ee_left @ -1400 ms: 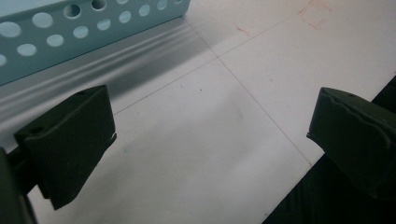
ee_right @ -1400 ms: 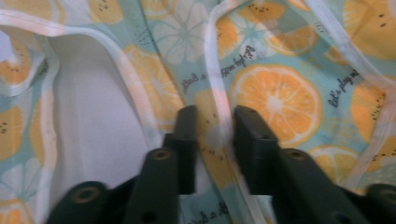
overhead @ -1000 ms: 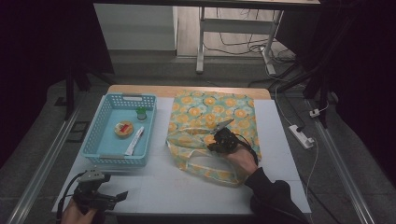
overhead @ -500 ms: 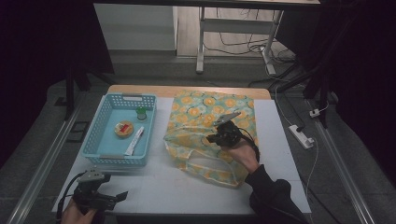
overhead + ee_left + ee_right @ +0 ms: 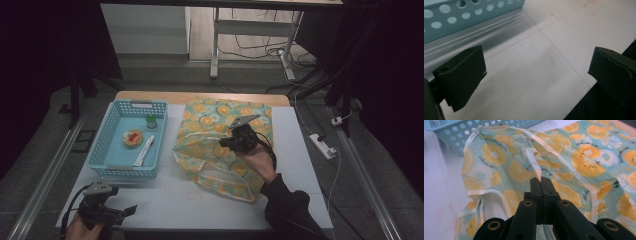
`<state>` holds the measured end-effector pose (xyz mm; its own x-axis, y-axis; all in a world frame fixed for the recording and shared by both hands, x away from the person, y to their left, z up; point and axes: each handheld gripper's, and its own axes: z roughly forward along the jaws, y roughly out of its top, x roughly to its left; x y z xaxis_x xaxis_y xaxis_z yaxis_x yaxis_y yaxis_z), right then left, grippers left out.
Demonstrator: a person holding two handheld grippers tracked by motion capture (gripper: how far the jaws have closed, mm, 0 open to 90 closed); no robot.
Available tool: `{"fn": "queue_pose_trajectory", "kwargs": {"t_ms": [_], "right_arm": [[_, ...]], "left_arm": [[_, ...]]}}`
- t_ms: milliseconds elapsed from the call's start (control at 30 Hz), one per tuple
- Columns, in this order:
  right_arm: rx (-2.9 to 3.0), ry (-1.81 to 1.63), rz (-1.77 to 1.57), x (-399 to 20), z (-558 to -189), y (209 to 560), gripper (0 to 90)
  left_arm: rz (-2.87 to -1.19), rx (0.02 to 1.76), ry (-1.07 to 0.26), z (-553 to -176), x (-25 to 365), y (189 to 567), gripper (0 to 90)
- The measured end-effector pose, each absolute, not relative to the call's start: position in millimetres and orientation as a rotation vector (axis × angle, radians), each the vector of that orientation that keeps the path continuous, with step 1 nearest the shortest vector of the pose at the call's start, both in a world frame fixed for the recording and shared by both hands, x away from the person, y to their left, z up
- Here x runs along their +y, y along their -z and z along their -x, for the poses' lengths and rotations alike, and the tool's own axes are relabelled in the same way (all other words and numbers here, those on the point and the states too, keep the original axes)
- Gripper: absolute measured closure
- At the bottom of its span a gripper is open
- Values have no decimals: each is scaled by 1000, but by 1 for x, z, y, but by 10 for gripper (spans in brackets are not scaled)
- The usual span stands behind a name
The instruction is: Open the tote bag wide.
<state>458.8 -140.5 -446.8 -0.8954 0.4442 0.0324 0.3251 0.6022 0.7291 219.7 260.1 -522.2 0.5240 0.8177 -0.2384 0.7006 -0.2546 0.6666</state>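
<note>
1. Fruit-print tote bag [image 5: 220,142] lies on the white table [image 5: 200,205], just right of the blue basket [image 5: 112,167].
2. Right gripper [image 5: 541,180] has its jaws clenched on a fold of the bag's fabric, pulling it into a raised ridge.
3. Left gripper [image 5: 117,212] sits at the table's near left corner, jaws spread wide with nothing between them.
4. Basket contents: a small green-capped bottle [image 5: 151,121], a round orange item [image 5: 133,138], a white tube [image 5: 144,151].

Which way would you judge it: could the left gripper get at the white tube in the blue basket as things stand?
Probably yes: the left gripper is open just outside the blue basket, and the white tube lies uncovered inside; only the low wall must be cleared.
</note>
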Motion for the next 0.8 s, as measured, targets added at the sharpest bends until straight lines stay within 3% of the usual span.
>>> {"fn": "queue_pose_trajectory", "kwargs": {"t_ms": [800], "right_arm": [[2579, -1271, -629, -139, -455, 419, 900]], "left_arm": [[-2017, 1235, -198, -220, 259, 523, 11]]}}
